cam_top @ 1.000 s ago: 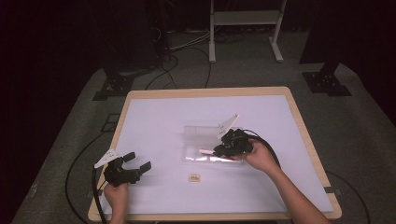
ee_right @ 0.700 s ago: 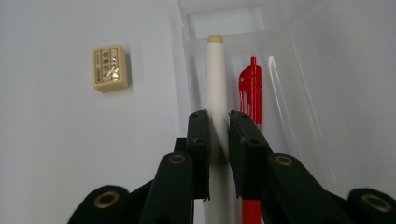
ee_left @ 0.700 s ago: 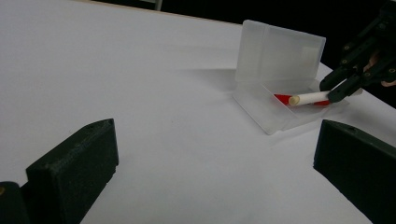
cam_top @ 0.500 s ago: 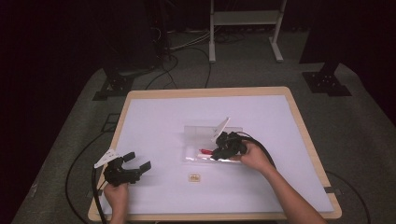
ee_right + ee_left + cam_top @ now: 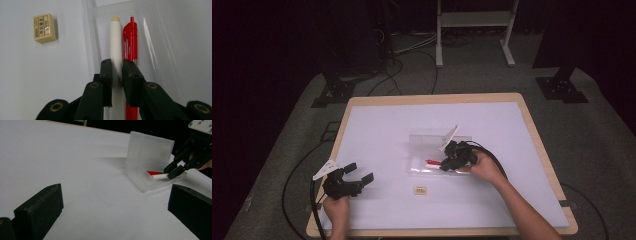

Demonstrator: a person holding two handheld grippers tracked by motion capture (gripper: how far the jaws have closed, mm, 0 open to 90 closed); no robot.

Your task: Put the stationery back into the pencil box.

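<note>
Inside the clear plastic case (image 5: 155,37), the right gripper (image 5: 117,66) is seen with its jaws pinched on a white pen (image 5: 115,45), the pads set against the barrel on either side. The pen lies lengthwise in the tray of the case, just beside a red pen (image 5: 130,40) that touches it along its side. In the left gripper view the white barrel is held low over the tray floor by the right gripper (image 5: 175,171); whether it rests on the floor cannot be told.

Compared with a second ago, the right gripper has been lowered into the case, where earlier it was held a little higher, over the far side of the tray. This is judged as the white pen being laid in beside the red one, with release as the step that remains.

The lid of the case (image 5: 149,151) is stood upright behind the tray. Outside the case, near its front wall, a small eraser (image 5: 420,190) is left on the white table (image 5: 382,130). Well apart from the case, the left gripper (image 5: 357,172) is kept still near the table's front edge, its jaws spread wide on nothing.
</note>
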